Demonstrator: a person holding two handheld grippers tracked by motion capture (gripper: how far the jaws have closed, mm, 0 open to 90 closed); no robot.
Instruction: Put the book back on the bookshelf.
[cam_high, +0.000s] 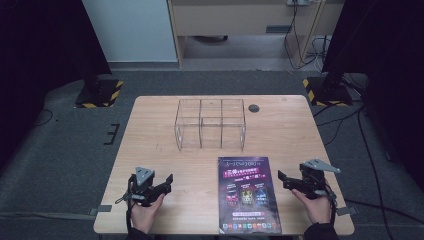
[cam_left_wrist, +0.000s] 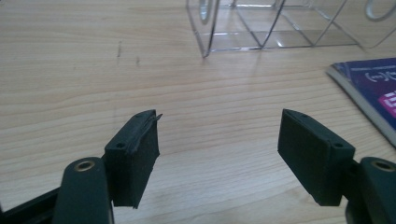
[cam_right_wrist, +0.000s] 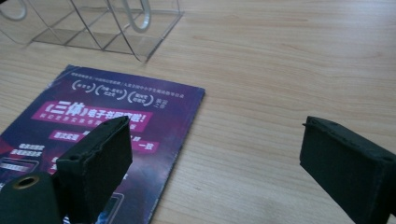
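A purple magazine lies flat on the wooden table near the front edge, right of centre. Behind it stands a clear acrylic organizer with several compartments. My left gripper rests at the front left, held in a hand, open with bare wood between its jaws. My right gripper sits just right of the magazine, open, empty. In the right gripper view the magazine lies under and beyond the left jaw. In the left gripper view the organizer is ahead and the magazine's corner at right.
A round cable hole is in the table's far right part. Black stands with yellow-striped bases flank the table on the grey floor. Cables trail at the right. Bare wood lies between the left gripper and the organizer.
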